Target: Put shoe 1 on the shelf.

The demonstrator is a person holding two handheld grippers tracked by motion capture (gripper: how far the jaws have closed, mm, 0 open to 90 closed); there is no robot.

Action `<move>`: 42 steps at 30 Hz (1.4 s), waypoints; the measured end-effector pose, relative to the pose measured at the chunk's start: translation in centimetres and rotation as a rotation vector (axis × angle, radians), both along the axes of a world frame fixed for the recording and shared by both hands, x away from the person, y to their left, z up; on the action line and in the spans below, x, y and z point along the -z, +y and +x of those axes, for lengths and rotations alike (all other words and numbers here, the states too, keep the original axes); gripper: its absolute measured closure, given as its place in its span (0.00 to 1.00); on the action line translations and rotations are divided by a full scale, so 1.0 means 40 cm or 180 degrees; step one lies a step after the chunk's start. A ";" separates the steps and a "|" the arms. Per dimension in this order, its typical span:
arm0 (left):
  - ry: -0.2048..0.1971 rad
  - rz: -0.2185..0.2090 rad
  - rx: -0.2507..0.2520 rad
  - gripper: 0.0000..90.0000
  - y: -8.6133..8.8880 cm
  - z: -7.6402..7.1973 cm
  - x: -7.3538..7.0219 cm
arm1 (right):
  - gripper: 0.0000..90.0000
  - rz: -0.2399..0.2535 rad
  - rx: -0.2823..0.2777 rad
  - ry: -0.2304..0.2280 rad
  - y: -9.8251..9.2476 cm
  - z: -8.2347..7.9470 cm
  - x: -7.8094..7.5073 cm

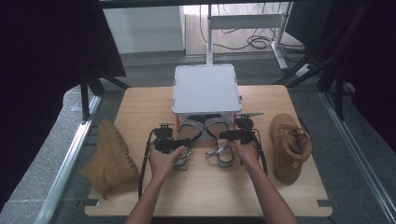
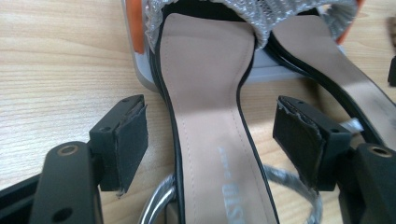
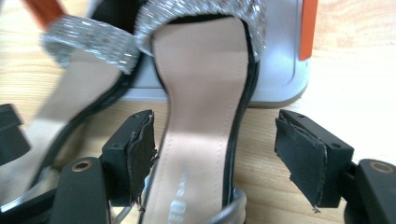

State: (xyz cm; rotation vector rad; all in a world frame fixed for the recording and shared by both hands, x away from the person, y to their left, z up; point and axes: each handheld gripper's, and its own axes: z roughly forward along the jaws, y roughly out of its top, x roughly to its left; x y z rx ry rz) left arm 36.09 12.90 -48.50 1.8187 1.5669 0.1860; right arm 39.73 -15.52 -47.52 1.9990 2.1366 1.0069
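Wooden tabletop (image 1: 140,107), pale grain, square-ish, sat on grey floor between two rails. Grey lidded box (image 1: 205,88) at far centre edge, orange latches at front corners, lid down.

Tan boot (image 1: 109,156) at left edge of tabletop, lying on its side. Second tan boot (image 1: 288,147) at right edge, upright, opening up, toe toward the box end. Both well apart from the centre pair.

Two black heeled sandals, beige insoles, silver glitter straps, side by side at centre, toes tucked against the box front. Left sandal (image 1: 191,133) under left hand, right sandal (image 1: 219,135) under right hand. Straps touching or overlapping near the toes, heels splayed toward the near edge. Clear ankle straps looped at the heel ends.

Left hand (image 1: 163,161) and right hand (image 1: 245,154) in from the bottom, one per sandal.

Left tool (image 2: 210,135): released, jaws wide, pads either side of the left sandal's narrow waist, gap visible on both sides, no contact. Pad foam frayed at the edges.

Right tool (image 3: 215,144): released, jaws wide. Left pad just beside the right sandal's insole edge, cannot tell if grazing; right pad well clear, bare tabletop between. Not gripping.

Both sandals resting flat on tabletop.
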 end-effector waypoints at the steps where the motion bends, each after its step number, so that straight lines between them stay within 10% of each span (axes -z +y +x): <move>1: -0.0038 -0.0021 0.0034 0.30 0.004 -0.005 -0.004 | 0.32 0.0039 -0.0036 -0.0057 -0.005 -0.005 -0.007; 10: -0.0354 -0.0093 0.0281 0.32 0.022 -0.057 -0.049 | 0.34 0.0251 -0.0311 -0.0383 -0.041 -0.079 -0.053; 19: -0.0510 0.0024 0.0355 0.33 0.052 -0.129 -0.045 | 0.34 0.0095 -0.0496 -0.0584 -0.091 -0.166 -0.014; 42: -0.0247 0.0136 0.0449 0.23 0.055 -0.215 0.035 | 0.33 0.0030 -0.0463 -0.0883 -0.160 -0.304 0.080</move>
